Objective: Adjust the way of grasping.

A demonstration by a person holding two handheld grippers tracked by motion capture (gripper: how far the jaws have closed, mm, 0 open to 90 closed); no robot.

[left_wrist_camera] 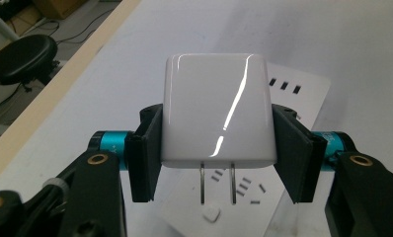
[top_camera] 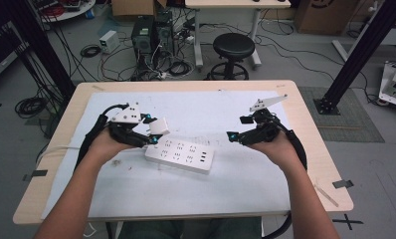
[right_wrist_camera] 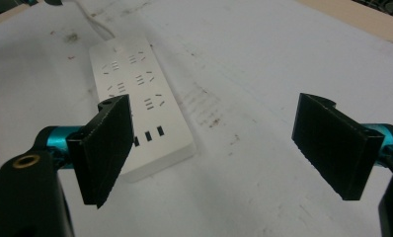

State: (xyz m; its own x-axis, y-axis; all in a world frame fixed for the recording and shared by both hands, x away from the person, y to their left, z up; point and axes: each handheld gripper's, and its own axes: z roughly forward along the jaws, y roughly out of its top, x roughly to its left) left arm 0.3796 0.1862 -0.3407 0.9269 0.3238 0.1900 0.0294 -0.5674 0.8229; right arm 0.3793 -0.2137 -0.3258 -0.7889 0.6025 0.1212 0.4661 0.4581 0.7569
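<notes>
While the left gripper (top_camera: 153, 130) clamps a white charger (left_wrist_camera: 217, 111), the power strip (top_camera: 179, 156) waits below it, unplugged into.

On the desk (top_camera: 305, 119), the power strip lies near the middle, angled, closer to the left edge than the right. Judging by the scene, the job is plugging in: the pickup looks done, and the insertion is left. The charger sits pinched between the left jaws, its two prongs (left_wrist_camera: 217, 183) pointing down, just above the strip's sockets and not yet in any. The right gripper (right_wrist_camera: 224, 148) hovers toward the right edge, jaws wide and empty, well placed to steady the strip.
</notes>
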